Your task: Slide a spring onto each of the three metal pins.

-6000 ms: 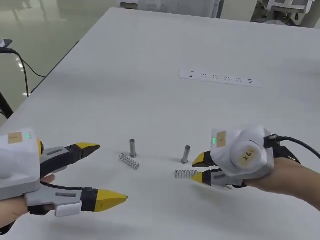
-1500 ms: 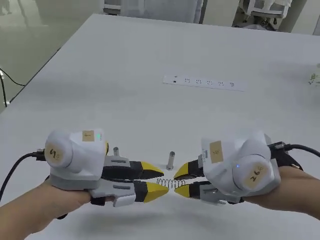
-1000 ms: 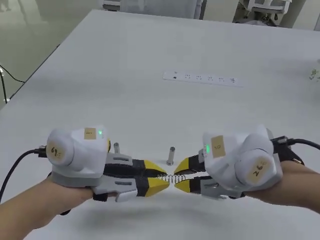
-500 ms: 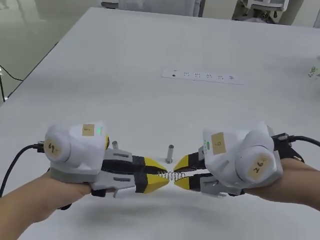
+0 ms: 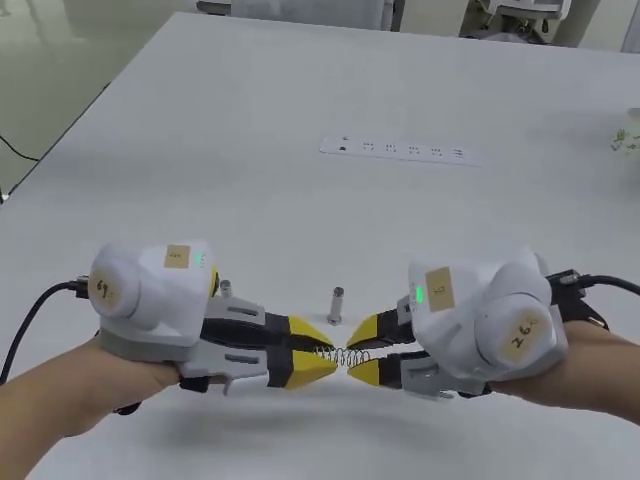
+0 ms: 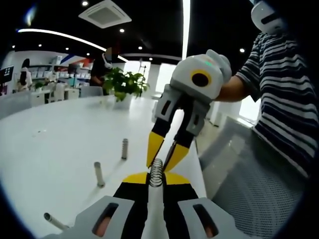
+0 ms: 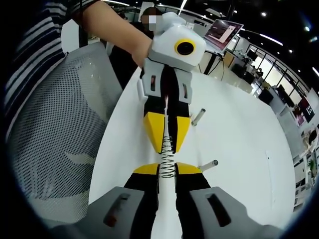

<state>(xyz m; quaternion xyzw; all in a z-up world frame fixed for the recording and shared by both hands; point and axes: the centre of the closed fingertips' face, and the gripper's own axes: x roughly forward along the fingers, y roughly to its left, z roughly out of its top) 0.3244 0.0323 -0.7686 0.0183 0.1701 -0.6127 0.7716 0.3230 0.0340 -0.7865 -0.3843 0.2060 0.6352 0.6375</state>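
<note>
Both grippers are now meeting tip to tip low over the table (image 5: 300, 210). Six seconds ago the left gripper (image 5: 322, 357) was hanging open off to the left while the right gripper (image 5: 360, 355) was at the spring (image 5: 343, 355) lying on the surface. Each gripper is now pinching one end of the spring, which is hanging level between the yellow tips. One pin (image 5: 336, 304) is standing upright just beyond the spring, bare. A second pin (image 5: 225, 289) is peeking out behind the left gripper's body. In the left gripper view a third pin (image 6: 52, 220) is showing near the edge; whether it is standing or lying, I cannot tell. A power strip (image 5: 400, 151) is lying well beyond.
</note>
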